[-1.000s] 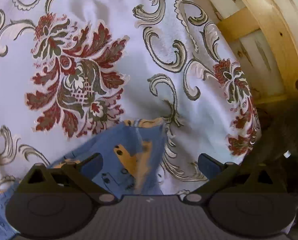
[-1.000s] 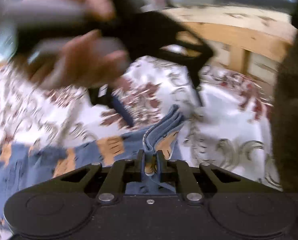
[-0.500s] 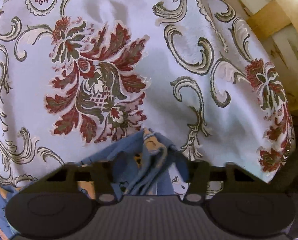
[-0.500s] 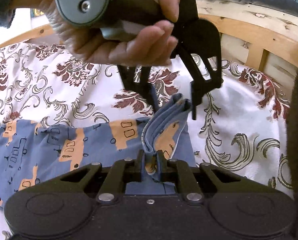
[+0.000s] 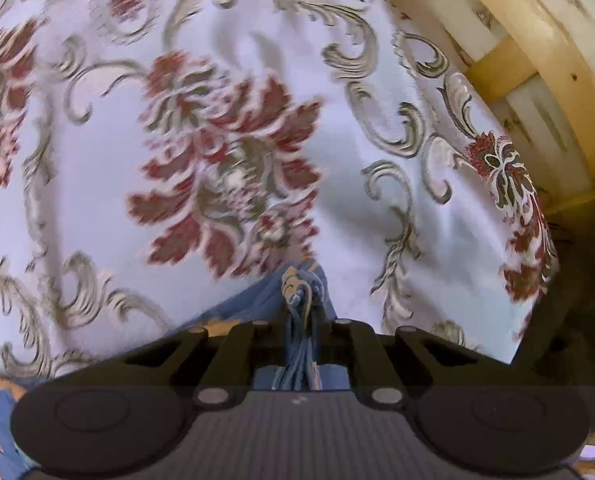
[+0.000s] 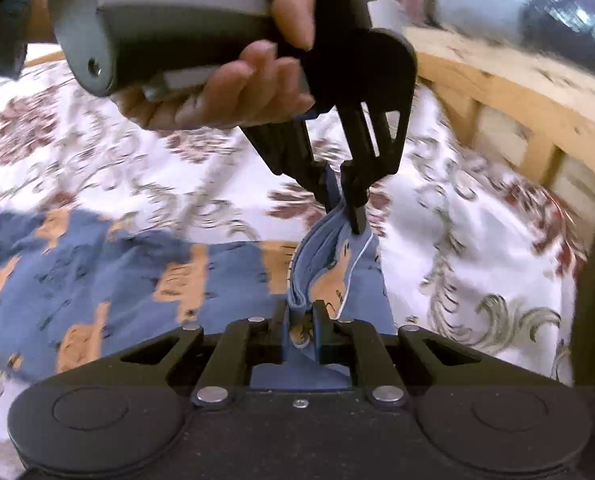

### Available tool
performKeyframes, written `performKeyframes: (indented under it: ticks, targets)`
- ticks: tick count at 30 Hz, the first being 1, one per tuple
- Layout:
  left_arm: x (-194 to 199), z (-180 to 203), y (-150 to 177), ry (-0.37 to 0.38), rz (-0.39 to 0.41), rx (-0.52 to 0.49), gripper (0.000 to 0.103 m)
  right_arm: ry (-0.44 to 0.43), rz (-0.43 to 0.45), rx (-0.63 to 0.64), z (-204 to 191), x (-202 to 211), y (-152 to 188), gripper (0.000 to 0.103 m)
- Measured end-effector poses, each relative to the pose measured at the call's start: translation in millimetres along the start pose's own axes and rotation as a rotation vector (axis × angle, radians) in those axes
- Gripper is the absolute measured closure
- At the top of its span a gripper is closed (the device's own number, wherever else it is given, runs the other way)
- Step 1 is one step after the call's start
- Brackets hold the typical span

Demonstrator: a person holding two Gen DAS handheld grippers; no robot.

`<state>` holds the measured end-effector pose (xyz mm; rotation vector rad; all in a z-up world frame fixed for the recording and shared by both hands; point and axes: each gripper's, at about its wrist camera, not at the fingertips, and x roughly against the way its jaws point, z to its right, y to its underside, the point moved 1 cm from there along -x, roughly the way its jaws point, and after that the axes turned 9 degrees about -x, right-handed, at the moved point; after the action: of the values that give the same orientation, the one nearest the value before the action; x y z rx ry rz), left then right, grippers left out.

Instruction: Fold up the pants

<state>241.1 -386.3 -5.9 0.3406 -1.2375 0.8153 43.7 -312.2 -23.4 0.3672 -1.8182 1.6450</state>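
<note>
Blue pants point(image 6: 109, 276) with orange prints lay on the floral bedspread point(image 6: 477, 248), long axis running leftward from the pinched end. Gripped there by both tools: right gripper point(image 6: 300, 322) clamped on the near edge, left gripper point(image 6: 343, 206) on the same bunched hem just beyond. Likely carried leftward together next.

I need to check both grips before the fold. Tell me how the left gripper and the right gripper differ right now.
The left gripper comes down on the pants from above, held by a hand; the right gripper reaches in low from the near side. The left gripper pinches the far end of the raised fold, the right gripper the near end. Both are shut on the same bunched edge, above the flowered bedspread.
</note>
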Motion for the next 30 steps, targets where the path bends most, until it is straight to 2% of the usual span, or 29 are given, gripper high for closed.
performKeyframes:
  ticks: [3, 6, 10, 13, 14, 17, 18, 20, 21, 24, 28, 30]
  targets:
    - [16.4, -38.7, 29.6, 0.054, 0.028, 0.027, 0.093, -0.064, -0.007, 0.087, -15.0, 9.9, 4.2, 0.091]
    - [26.4, -72.8, 59.9, 0.108, 0.067, 0.076, 0.093, -0.128, -0.051, 0.184, -32.7, 10.3, 11.1, 0.091]
    - [15.1, -118.5, 98.3, 0.165, 0.107, 0.149, 0.092, -0.155, -0.133, 0.329, -59.1, -1.4, 25.5, 0.091]
    - [0.1, -142.8, 119.6, 0.22, 0.175, 0.175, 0.083, -0.136, -0.156, 0.392, -70.2, -7.8, 33.8, 0.091]
    - [-3.9, -148.2, 125.1, 0.242, 0.202, 0.192, 0.075, -0.133, -0.156, 0.397, -71.3, -8.6, 34.4, 0.091]
    - [-9.1, -161.5, 138.3, 0.324, 0.267, 0.253, 0.064, -0.133, -0.153, 0.395, -70.7, -9.3, 33.7, 0.09]
    - [-8.8, -165.5, 142.1, 0.343, 0.285, 0.27, 0.064, -0.129, -0.149, 0.4, -71.0, -8.4, 34.1, 0.09]
    - [-10.9, -168.6, 146.2, 0.351, 0.299, 0.267, 0.07, -0.119, -0.138, 0.422, -74.7, -5.9, 37.7, 0.089]
    - [-10.4, -167.6, 147.5, 0.338, 0.309, 0.244, 0.079, -0.111, -0.131, 0.437, -76.8, -5.2, 39.0, 0.089]
    - [-6.0, -163.5, 151.9, 0.321, 0.333, 0.18, 0.089, -0.083, -0.105, 0.486, -82.6, -2.3, 42.8, 0.089]
    - [5.0, -165.5, 157.0, 0.371, 0.383, 0.166, 0.091, -0.063, -0.071, 0.52, -89.6, 3.6, 44.4, 0.089]
    - [10.4, -169.0, 160.8, 0.369, 0.382, 0.16, 0.091, -0.064, -0.064, 0.516, -93.2, 8.7, 44.4, 0.09]
